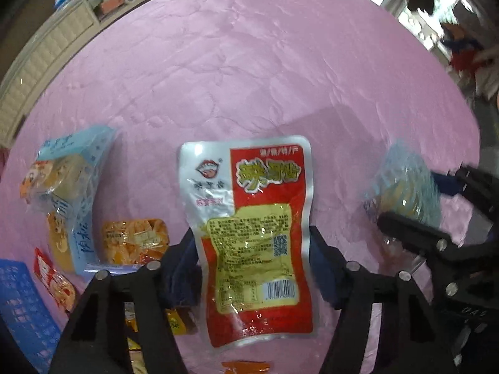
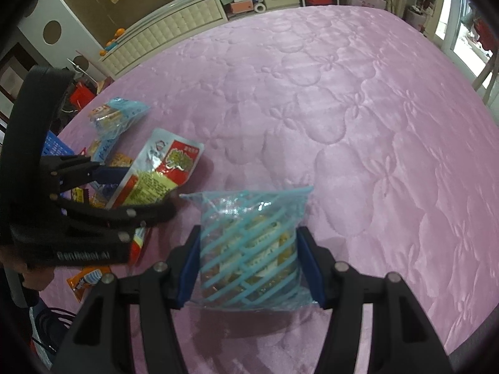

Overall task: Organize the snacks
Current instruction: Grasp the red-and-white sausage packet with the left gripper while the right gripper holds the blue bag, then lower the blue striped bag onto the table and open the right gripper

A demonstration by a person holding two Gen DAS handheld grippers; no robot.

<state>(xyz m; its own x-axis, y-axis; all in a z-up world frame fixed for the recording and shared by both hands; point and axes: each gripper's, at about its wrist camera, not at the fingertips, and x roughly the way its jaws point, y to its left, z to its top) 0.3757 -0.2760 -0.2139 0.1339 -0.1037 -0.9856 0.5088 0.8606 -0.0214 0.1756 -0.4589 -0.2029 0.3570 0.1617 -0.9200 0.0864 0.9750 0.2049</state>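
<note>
Sorting is barely begun: the left gripper fingers clamp the red pouch, the right gripper fingers hold the blue-striped bag, and other packets lie loose on the bed beside the blue basket.

The left gripper clamps a red-and-silver snack pouch — upright over the pink bedspread.

"GenRobot.AI" on left gripper

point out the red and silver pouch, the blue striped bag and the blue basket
red and silver pouch [image 1: 249, 237], left wrist view, on its yellow label panel
blue striped bag [image 2: 249, 249], right wrist view, on its striped front
blue basket [image 1: 21, 305], left wrist view, on its perforated wall
</note>
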